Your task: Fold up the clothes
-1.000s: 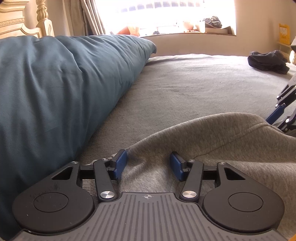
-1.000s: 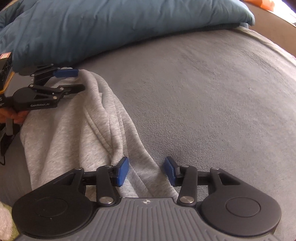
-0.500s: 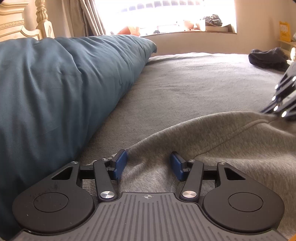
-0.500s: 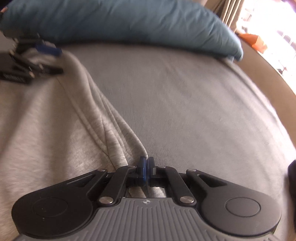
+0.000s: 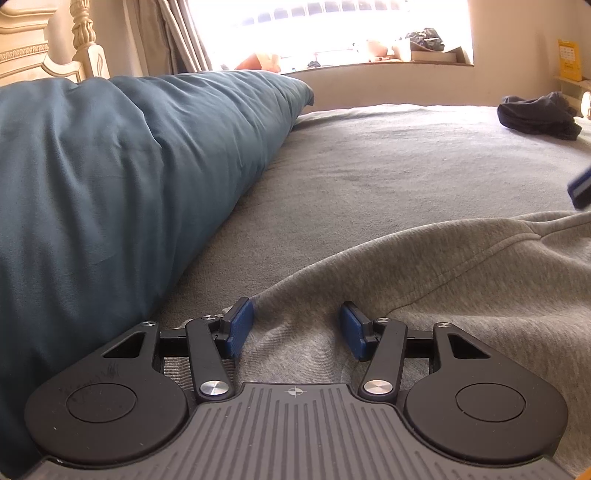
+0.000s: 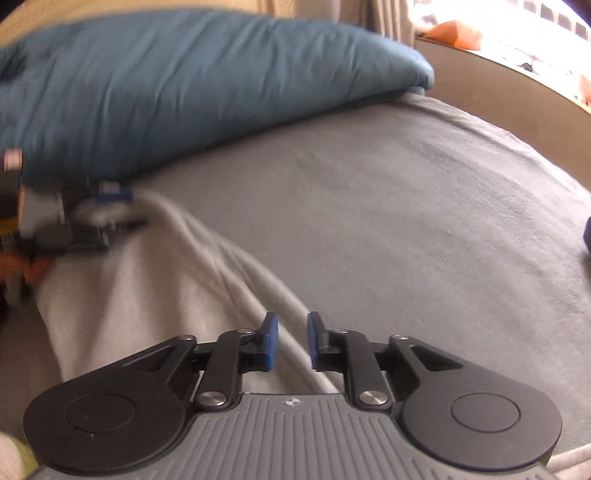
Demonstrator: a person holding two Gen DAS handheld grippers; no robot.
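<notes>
Grey sweatshirt (image 6: 147,314), right gripper (image 6: 291,341) angled down, opening

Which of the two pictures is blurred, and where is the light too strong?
Right wrist view: motion blur, worst at the far left, where the left tongs smear; the grey garment looks washed out. Left wrist view: sharp, but the window is blown out to white, and the fisheye bends the bed.

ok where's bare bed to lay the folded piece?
Free: the grey bedspread between the teal duvet, the grey garment and the dark clothes pile. Crowded: the near edge, where both tongs sit over the garment.
</notes>
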